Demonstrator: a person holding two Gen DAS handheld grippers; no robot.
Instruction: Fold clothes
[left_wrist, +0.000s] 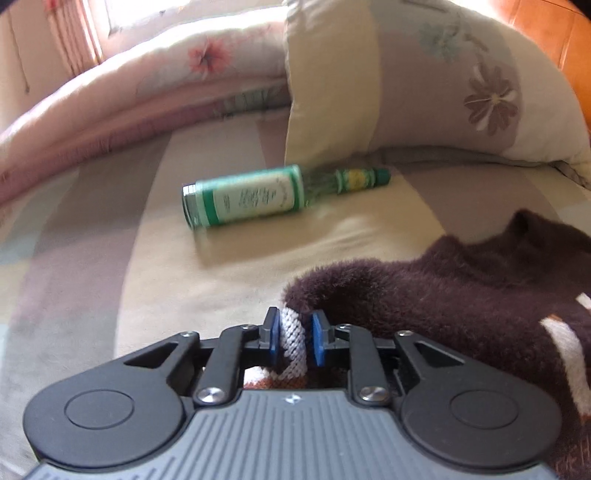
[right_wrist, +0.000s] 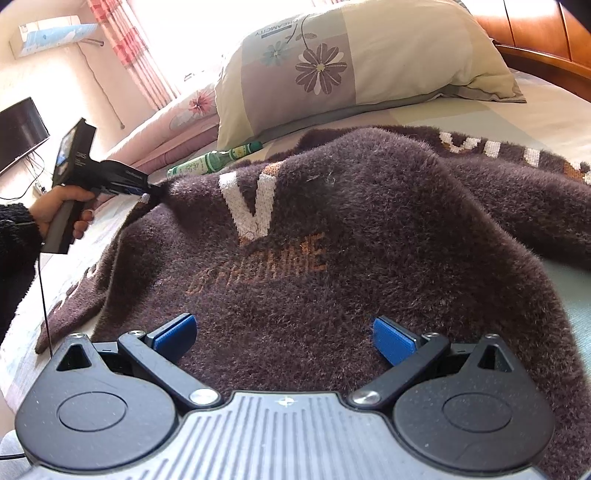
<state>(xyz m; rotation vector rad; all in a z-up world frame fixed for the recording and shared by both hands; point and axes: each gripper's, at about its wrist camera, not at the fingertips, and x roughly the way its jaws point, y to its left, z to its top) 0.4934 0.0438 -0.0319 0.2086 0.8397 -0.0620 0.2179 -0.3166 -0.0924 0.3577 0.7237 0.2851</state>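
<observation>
Gripping sweater (left_wrist: 461, 295) edge (left gripper (left_wrist: 294, 341))

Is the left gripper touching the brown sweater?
Touching: in the left wrist view the left gripper pinches the brown sweater's white knitted edge between its blue pads.

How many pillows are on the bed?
1. One flowered pillow leans up at the head of the bed, just behind the green glass bottle. Beside it is a folded pink quilt, not a pillow. More pillows could be hiding outside these views.
</observation>
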